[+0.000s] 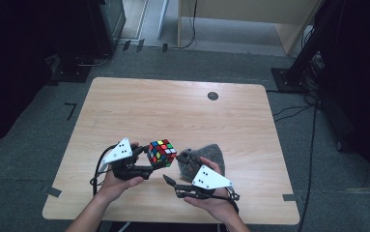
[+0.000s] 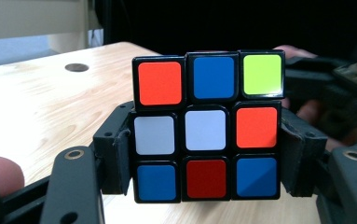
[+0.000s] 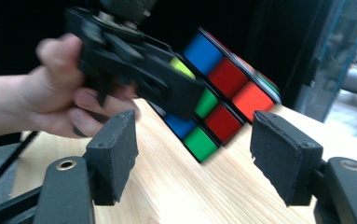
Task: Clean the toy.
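Observation:
A scrambled Rubik's cube (image 1: 162, 152) is held a little above the wooden table (image 1: 173, 106), near its front edge. My left gripper (image 1: 149, 159) is shut on it, and in the left gripper view both pads press the lower two rows of the cube (image 2: 206, 126). My right gripper (image 1: 174, 167) stands open just right of the cube, with nothing between its pads. In the right gripper view the cube (image 3: 223, 100) hangs tilted beyond the open jaws (image 3: 195, 158), and the left gripper (image 3: 134, 70) with its hand is on the left.
A grey cloth lump (image 1: 209, 155) lies on the table right behind the right gripper. A dark round grommet (image 1: 213, 95) sits near the far edge. Dark stands and cables (image 1: 298, 72) are on the floor at the right.

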Available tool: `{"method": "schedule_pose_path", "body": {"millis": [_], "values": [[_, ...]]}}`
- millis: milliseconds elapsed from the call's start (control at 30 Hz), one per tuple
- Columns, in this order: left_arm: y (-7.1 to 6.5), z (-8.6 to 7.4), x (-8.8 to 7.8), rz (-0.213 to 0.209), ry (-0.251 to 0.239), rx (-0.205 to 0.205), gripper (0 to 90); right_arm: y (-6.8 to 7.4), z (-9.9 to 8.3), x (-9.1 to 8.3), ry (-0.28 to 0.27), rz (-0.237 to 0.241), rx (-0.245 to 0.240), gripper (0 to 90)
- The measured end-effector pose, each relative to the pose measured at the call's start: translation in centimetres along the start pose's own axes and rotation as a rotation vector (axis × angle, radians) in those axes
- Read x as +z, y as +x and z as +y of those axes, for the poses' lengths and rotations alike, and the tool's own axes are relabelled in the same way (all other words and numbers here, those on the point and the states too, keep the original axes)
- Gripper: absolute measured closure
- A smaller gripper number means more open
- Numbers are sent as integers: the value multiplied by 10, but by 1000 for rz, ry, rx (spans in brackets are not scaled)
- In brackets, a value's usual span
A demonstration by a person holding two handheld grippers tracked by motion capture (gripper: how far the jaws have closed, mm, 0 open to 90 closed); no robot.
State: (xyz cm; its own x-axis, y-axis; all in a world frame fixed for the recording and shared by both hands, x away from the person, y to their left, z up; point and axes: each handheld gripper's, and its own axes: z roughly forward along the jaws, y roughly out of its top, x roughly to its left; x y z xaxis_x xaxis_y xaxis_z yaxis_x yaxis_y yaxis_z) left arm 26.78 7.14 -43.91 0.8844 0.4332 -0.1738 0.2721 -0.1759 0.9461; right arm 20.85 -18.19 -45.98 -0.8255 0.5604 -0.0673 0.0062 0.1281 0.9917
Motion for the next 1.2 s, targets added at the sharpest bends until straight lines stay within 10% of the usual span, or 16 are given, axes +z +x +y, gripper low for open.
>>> {"method": "schedule_pose_path", "body": {"millis": [800, 1200], "values": [[4, 3, -6, -24, -42, -40, 334, -10, -3, -3, 29, -53, 28, 284], [2, 2, -2, -31, -16, -31, 335, 1, 1, -1, 35, -22, -70, 271]]}}
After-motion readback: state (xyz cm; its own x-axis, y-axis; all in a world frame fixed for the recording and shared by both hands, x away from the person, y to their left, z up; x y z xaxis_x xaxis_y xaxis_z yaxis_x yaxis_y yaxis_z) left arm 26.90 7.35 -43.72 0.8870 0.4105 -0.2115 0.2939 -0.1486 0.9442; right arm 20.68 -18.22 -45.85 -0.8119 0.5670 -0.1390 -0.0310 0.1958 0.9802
